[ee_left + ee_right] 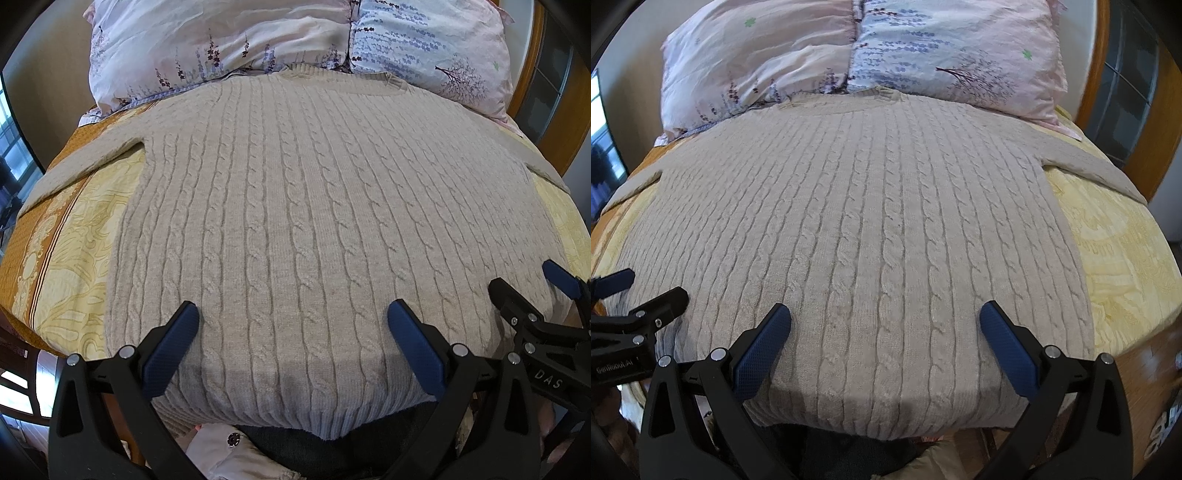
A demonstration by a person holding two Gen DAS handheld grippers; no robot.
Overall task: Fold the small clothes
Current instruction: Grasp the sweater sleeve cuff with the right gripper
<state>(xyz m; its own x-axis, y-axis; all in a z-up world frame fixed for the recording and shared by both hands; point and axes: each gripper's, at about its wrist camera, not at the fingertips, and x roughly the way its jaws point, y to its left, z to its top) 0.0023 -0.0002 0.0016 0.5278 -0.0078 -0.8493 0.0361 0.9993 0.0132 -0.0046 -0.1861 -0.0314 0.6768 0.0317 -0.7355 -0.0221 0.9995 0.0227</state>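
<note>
A beige cable-knit sweater (295, 206) lies flat on the bed, collar toward the pillows and hem toward me; it also shows in the right wrist view (871, 229). Its sleeves spread out to the left (74, 166) and right (1100, 166). My left gripper (293, 317) is open and empty, hovering over the hem's left part. My right gripper (885, 317) is open and empty over the hem's right part. The right gripper also shows at the right edge of the left wrist view (528, 284).
A yellow patterned bedspread (1123, 258) covers the bed. Two floral pillows (221, 40) (960, 51) lie at the head. A wooden bed frame (1089, 74) rises at the far right. Dark and white fabric (229, 450) lies just below the hem.
</note>
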